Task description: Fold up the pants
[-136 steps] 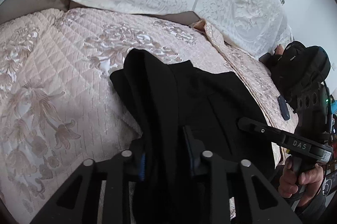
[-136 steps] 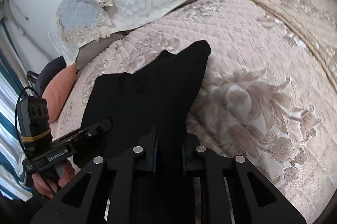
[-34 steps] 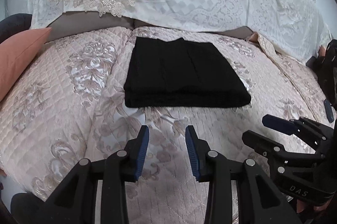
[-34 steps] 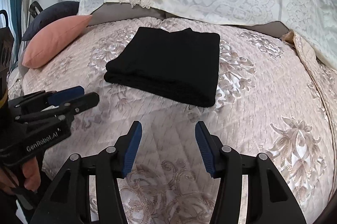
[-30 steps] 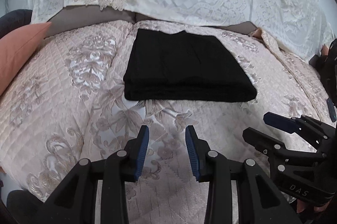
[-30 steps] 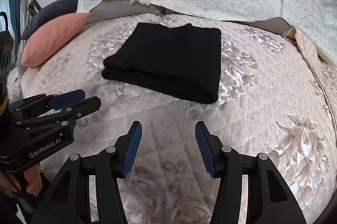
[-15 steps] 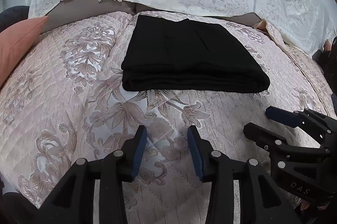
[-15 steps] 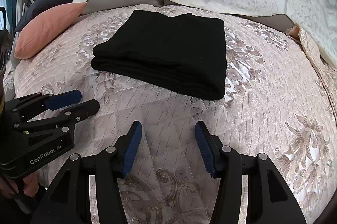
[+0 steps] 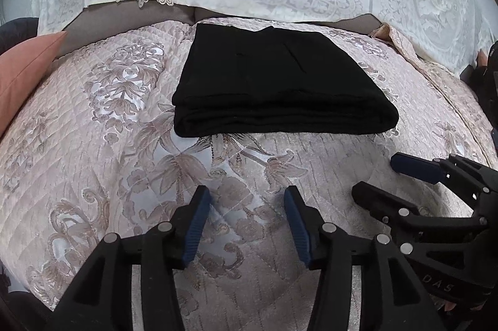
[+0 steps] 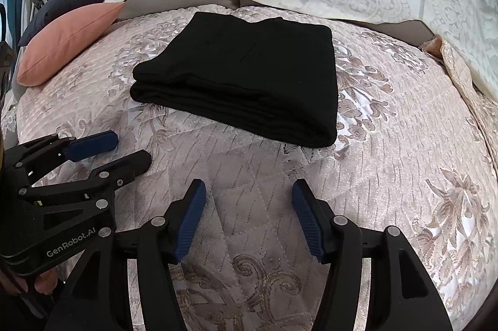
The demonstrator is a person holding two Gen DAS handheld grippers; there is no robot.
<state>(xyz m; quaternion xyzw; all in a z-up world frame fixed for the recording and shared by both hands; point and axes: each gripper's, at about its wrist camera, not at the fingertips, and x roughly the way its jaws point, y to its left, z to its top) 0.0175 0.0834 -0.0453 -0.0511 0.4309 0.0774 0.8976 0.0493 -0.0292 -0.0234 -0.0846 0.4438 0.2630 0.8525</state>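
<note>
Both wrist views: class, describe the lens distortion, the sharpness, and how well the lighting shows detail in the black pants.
Left wrist view: fisheye bulges the quilted bedspread, dark vignette in the corners; sharp; black pants read nearly featureless apart from their stacked edge. Right wrist view: same bulge and vignette, even soft light, faint sheen on the satin flowers, pants' folds barely visible.

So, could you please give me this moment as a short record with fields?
garment: black pants, folded into a flat rectangle
surface: quilted bedspread
left gripper: open, empty, jaws have just been opening, short of the pants
right gripper: open, empty, jaws have just been opening, short of the pants
nearby: pink cushion left of the pants, apart from them
fold: looks complete
</note>
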